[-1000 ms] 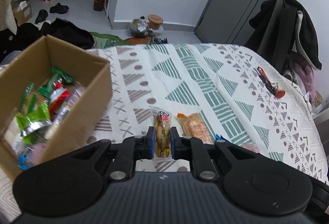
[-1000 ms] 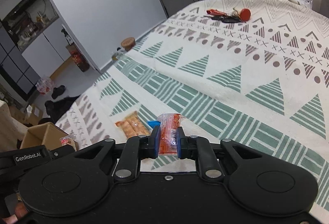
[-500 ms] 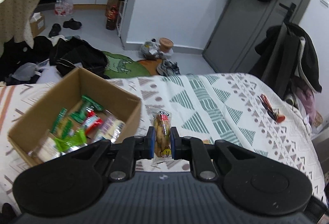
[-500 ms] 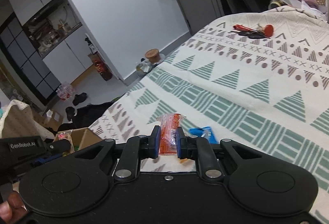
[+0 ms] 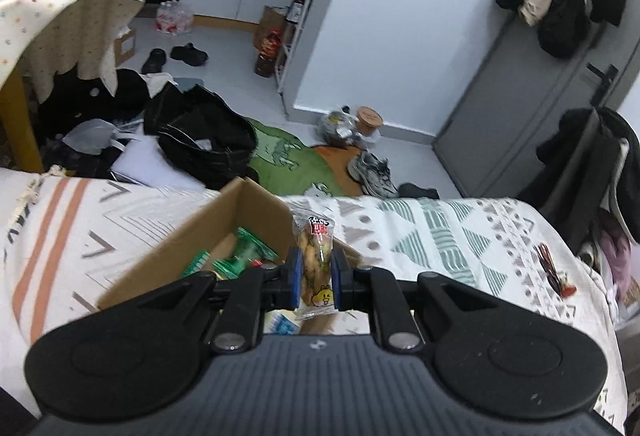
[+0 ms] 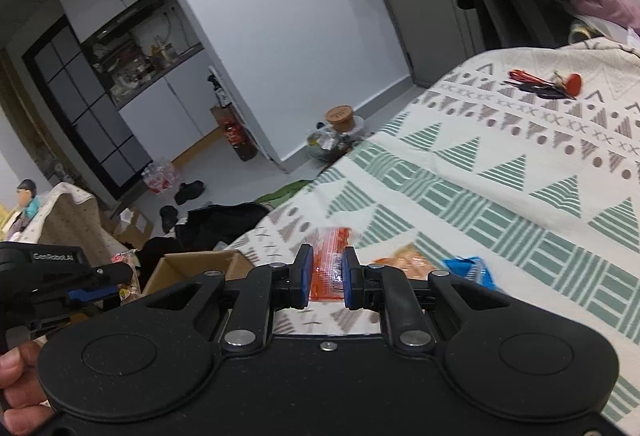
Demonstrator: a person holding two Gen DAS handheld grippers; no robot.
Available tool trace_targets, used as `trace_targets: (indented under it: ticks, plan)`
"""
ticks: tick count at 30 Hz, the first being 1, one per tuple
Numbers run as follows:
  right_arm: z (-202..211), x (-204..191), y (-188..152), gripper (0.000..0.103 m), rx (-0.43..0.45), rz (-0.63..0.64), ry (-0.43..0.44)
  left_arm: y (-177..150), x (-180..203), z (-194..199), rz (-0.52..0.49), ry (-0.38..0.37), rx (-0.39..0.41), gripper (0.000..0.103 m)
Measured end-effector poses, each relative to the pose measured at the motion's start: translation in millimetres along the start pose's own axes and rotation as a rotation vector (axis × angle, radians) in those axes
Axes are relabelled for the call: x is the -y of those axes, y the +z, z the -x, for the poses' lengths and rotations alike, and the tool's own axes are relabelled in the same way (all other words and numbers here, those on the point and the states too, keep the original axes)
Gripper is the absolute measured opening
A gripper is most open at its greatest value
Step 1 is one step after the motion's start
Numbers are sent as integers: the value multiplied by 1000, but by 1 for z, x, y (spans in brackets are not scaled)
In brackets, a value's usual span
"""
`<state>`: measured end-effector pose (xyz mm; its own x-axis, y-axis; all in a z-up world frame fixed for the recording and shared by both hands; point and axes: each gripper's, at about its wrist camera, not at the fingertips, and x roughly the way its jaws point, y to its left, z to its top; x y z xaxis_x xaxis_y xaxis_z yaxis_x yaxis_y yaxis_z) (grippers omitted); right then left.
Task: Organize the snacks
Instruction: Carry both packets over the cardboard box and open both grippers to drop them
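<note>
The left claw (image 5: 315, 276) is clamping a clear-wrapped pack of brown biscuits with a red label (image 5: 316, 256), holding it upright over the right edge of the open brown cardboard box (image 5: 168, 248) that is sitting on the patterned bedspread (image 5: 440, 236) with green snack packets (image 5: 240, 252) inside. The right claw (image 6: 326, 278) is gripping an orange-red plastic snack packet (image 6: 329, 264) above the bed, just left of an orange snack pack (image 6: 404, 260) and a blue wrapper (image 6: 470, 270) lying on the cover.
</note>
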<state>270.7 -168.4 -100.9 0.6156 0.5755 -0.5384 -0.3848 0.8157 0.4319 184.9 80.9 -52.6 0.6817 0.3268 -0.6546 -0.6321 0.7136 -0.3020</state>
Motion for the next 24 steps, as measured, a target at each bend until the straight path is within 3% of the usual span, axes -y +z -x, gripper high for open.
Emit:
trace_targets:
  ticks: [12, 24]
  plan:
    - [-12, -48, -6, 15, -19, 52, 98, 13, -49, -10, 97, 46, -40, 14]
    - [-36, -96, -9, 15, -76, 104, 92, 24, -76, -22, 158, 57, -122, 17]
